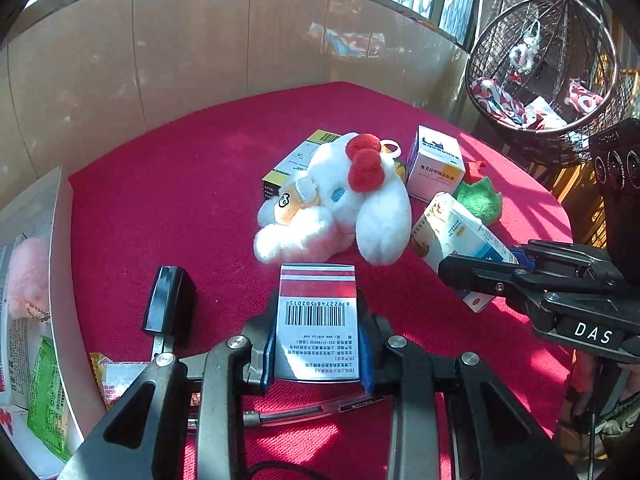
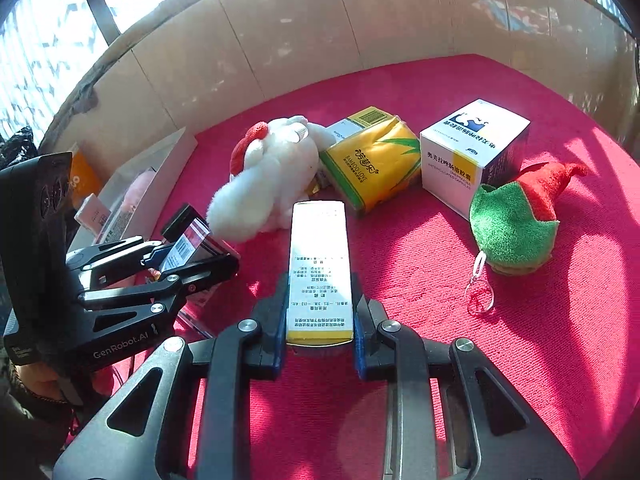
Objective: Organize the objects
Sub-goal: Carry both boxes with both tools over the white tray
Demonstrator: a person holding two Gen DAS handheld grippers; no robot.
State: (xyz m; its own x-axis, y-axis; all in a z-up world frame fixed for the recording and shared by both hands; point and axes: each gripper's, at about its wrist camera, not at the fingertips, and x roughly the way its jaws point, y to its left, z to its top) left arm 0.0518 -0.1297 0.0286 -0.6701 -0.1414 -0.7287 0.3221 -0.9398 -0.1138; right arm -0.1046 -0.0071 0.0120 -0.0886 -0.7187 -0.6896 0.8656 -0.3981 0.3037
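Observation:
My left gripper (image 1: 318, 346) is shut on a small red-and-white box with a barcode (image 1: 318, 316), held just above the red cloth; the same box (image 2: 186, 246) shows in the right wrist view. My right gripper (image 2: 320, 320) is shut on a long white box with a yellow end (image 2: 319, 264), its blue pads (image 2: 280, 320) pressing both sides. That box (image 1: 456, 232) lies right of a white plush with a red bow (image 1: 340, 200). A white cube box (image 2: 472, 148), a yellow tissue pack (image 2: 372, 164) and a green-and-red hat plush (image 2: 512, 220) lie beyond on the cloth.
A white open bin (image 1: 60, 272) at the left holds a pink plush and packets. A black block (image 1: 168, 300), a clear pen (image 1: 312, 410) and a snack packet (image 1: 120, 380) lie near the left gripper. A cardboard wall (image 1: 192, 48) backs the red table (image 1: 180, 200). A wicker hanging chair (image 1: 544, 68) stands far right.

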